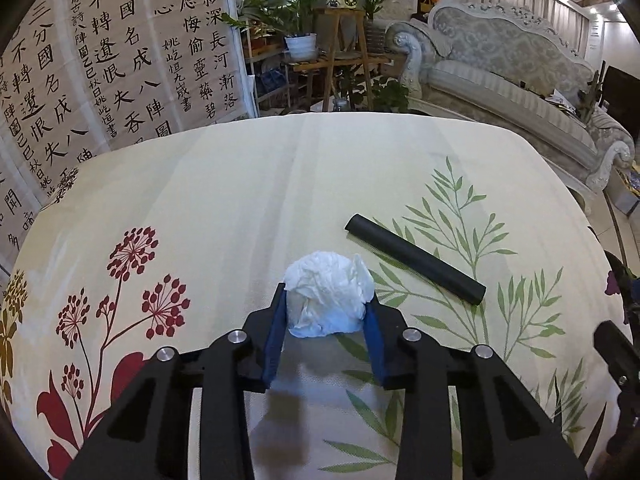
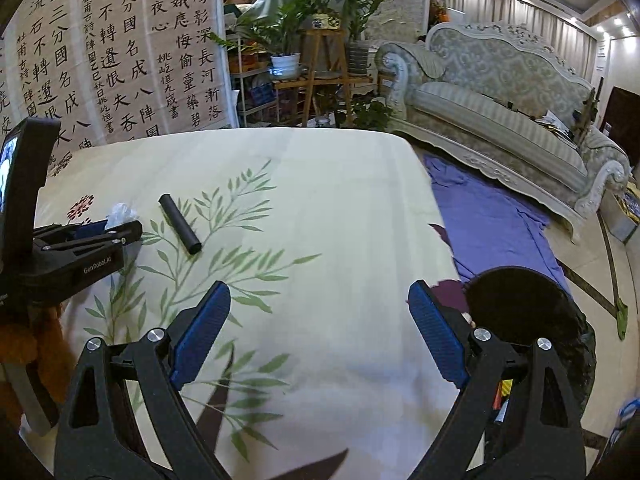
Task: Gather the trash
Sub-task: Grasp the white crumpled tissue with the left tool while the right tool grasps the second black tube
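A crumpled white tissue [image 1: 328, 294] sits between the blue pads of my left gripper [image 1: 329, 300], which is shut on it just above the floral tablecloth [image 1: 240, 200]. A black tube [image 1: 414, 258] lies on the cloth just right of the tissue. In the right wrist view the left gripper [image 2: 100, 230] shows at the left with the tissue [image 2: 120, 212] at its tip, and the black tube [image 2: 180, 224] lies beside it. My right gripper [image 2: 320, 332] is open and empty over the cloth near the table's right edge.
A black trash bag [image 2: 520, 308] stands open just off the table's right edge. A purple cloth [image 2: 488, 216] lies on the floor in front of a sofa [image 2: 500, 92]. Calligraphy screens [image 1: 100, 68] and potted plants [image 1: 304, 20] stand behind the table.
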